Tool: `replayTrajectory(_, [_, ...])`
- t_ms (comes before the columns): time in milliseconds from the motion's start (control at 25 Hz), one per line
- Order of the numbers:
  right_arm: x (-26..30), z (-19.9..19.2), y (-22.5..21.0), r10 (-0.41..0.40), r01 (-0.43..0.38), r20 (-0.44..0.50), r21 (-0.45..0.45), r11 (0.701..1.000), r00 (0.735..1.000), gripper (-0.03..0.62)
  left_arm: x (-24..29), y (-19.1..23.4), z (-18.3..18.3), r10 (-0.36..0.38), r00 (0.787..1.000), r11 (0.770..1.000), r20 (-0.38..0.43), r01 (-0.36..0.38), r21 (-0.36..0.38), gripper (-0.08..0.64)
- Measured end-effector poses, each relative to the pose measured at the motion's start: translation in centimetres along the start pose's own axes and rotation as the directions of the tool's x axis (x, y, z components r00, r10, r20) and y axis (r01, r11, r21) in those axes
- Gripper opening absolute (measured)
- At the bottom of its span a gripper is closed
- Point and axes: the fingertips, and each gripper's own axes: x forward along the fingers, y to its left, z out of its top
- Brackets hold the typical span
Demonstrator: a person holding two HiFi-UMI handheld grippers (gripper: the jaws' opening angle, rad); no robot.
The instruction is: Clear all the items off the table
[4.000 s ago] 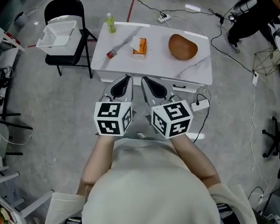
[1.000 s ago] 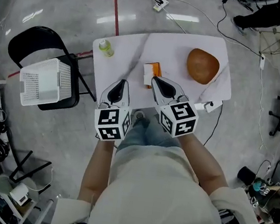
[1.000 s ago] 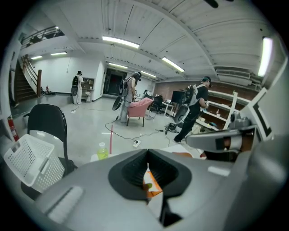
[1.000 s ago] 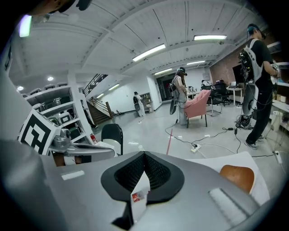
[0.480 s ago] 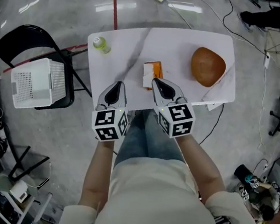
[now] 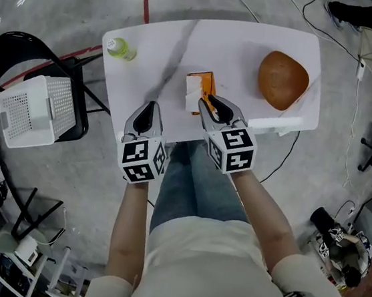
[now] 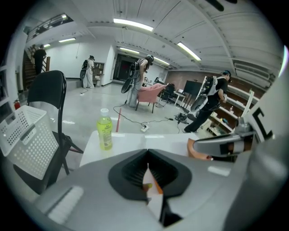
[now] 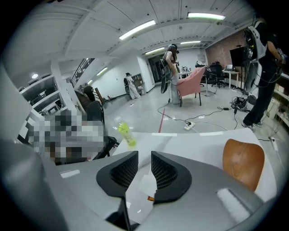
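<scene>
A white table point(image 6: 239, 47) carries an orange and white box point(image 6: 198, 89), a green bottle point(image 6: 120, 48) at its far left and a brown bowl point(image 6: 283, 80) at the right. My right gripper point(image 6: 213, 104) hovers over the near end of the box with its jaws opening; nothing is pressed between them, and the box point(image 8: 145, 186) shows just below the gap of the right gripper point(image 8: 144, 159). My left gripper point(image 6: 149, 106) is shut and empty at the table's near edge, left of the box. Its view shows the bottle point(image 7: 104, 128) ahead.
A white perforated basket point(image 6: 32, 111) rests on a black folding chair point(image 6: 8, 65) left of the table. Cables run across the floor beyond the table. Several people stand far back in the room. The person's legs are under the table's near edge.
Both grippers have come forward to the table. The right one now reaches the near end of the box and its jaws have parted. The left gripper stays shut.
</scene>
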Motion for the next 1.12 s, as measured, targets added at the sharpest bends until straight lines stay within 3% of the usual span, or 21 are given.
replayTrajectory(640, [6.9,-8.8,-4.4,-0.059,0.068,-0.209,0.036,0.997,0.976,0.25,7.0,-1.0,-6.1,-0.042,0.991,0.999,-0.13,0.044,0.018,0.009])
replayTrajectory(1120, [11.7,-12.8,-5.4,-0.052,0.078,-0.288,0.076,0.994,0.956,0.446,9.3,1.0,-9.3,-0.015,0.984,1.0,-0.177,0.014,-0.006,0.009])
